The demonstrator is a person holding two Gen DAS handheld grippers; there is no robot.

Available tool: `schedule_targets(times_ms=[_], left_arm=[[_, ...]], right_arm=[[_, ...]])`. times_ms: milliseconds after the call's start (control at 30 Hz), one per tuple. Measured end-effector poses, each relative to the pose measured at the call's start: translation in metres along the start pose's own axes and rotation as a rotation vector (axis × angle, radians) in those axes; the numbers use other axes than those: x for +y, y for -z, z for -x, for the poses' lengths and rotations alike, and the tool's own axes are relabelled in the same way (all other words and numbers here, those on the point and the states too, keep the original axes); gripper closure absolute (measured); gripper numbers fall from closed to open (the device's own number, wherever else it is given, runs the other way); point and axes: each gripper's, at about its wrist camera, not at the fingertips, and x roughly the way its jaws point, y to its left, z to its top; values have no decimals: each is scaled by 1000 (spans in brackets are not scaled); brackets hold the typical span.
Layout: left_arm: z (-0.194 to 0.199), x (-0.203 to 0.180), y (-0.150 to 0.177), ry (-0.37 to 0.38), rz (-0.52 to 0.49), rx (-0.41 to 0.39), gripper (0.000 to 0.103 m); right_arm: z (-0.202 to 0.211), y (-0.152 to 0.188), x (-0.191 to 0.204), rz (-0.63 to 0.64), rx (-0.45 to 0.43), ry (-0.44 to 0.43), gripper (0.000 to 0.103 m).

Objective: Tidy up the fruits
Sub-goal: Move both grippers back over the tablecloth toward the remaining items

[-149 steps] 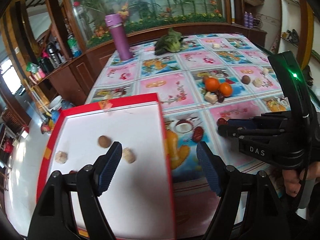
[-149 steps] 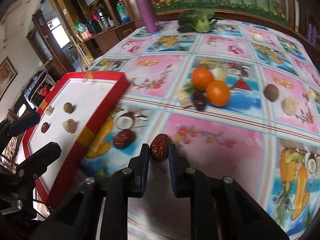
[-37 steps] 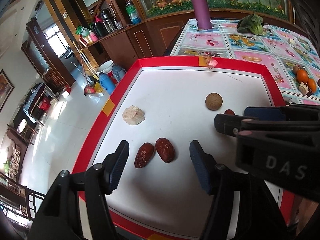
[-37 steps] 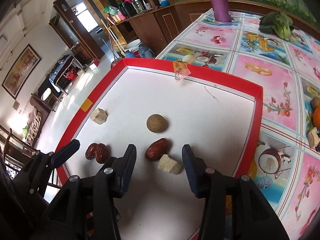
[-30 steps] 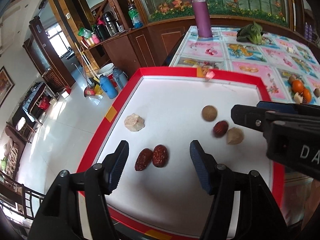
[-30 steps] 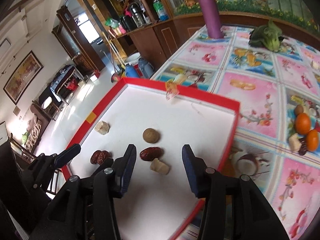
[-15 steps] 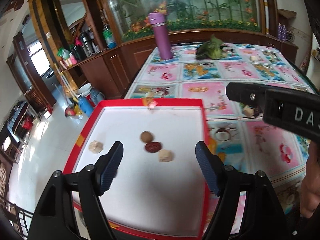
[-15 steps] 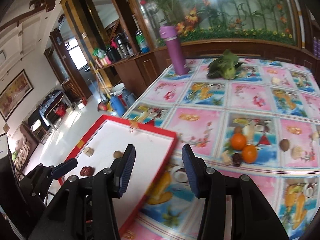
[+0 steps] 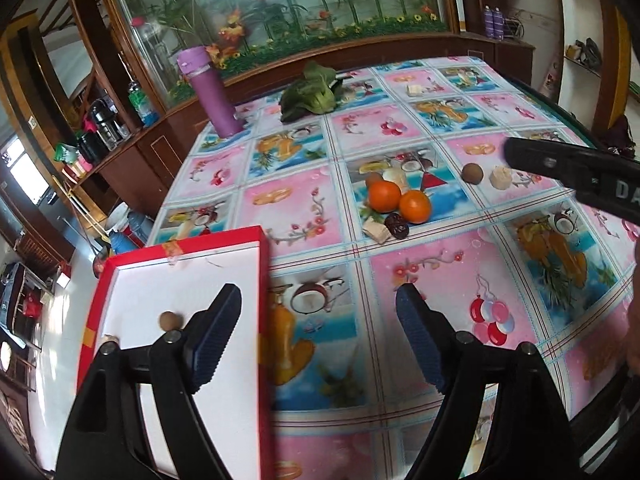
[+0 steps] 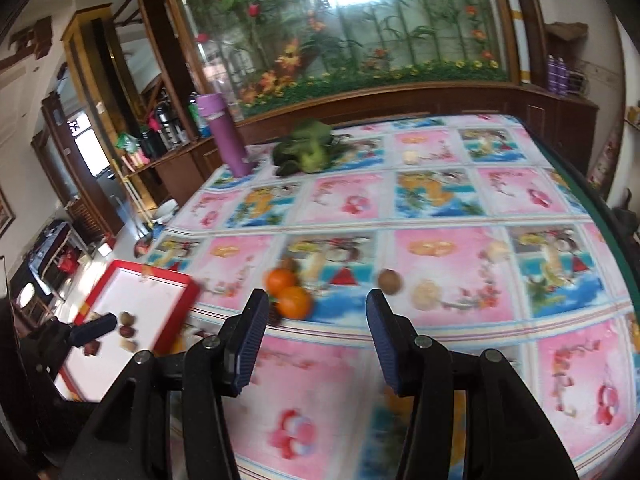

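My left gripper [image 9: 318, 320] stands open and empty over the tablecloth, just right of the red tray [image 9: 262, 276]. A round brown fruit [image 9: 168, 321] lies on the tray's white floor. Further out on the table lie two oranges [image 9: 384, 196], a dark date [image 9: 397, 225] and a pale chunk [image 9: 378, 233]. To their right are a brown ball [image 9: 471, 172] and a pale lump [image 9: 501, 177]. My right gripper [image 10: 318, 312] is open and empty, above the cloth short of the oranges [image 10: 295, 301]. The right wrist view shows the tray [image 10: 176, 280] at lower left holding several small fruits [image 10: 126, 331].
A purple flask [image 9: 214, 92] and a green leafy vegetable [image 9: 312, 96] stand at the table's far side, before a glass planter wall. The table's right edge [image 10: 600, 208] curves away. Beyond the tray the floor drops off to the left.
The right gripper let go of the date in the tray. Both grippers have since pulled back from the tray and swung right toward the fruit on the cloth.
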Motion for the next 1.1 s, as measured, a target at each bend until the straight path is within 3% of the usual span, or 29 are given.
schedule_targets(times_ms=[200,367,500,633,833,967,1100], left_arm=[[-21,0,7,27,8,52,23],[-29,3,-2,70,28,72,23],[-34,3,-11,90,19,61,23],[-52,3,-16,130,31,105,23],[-63,0,-19,173,25,112,23],[-81,-4,-27,193,19,131,35],[-98,-7,-32,211,15,155,39]], right_arm=[[-9,12,-44,2,59,27,52],[-29,12,-45,-12,96,10,52],[-52,4,-43,-4,127,41,53],[-71,-4,-40,12,146,90,53],[-64,-1,-59,-10,118,109,54],[-62,0,-62,2,127,113,54],[-68,3,-65,10,160,123,54]])
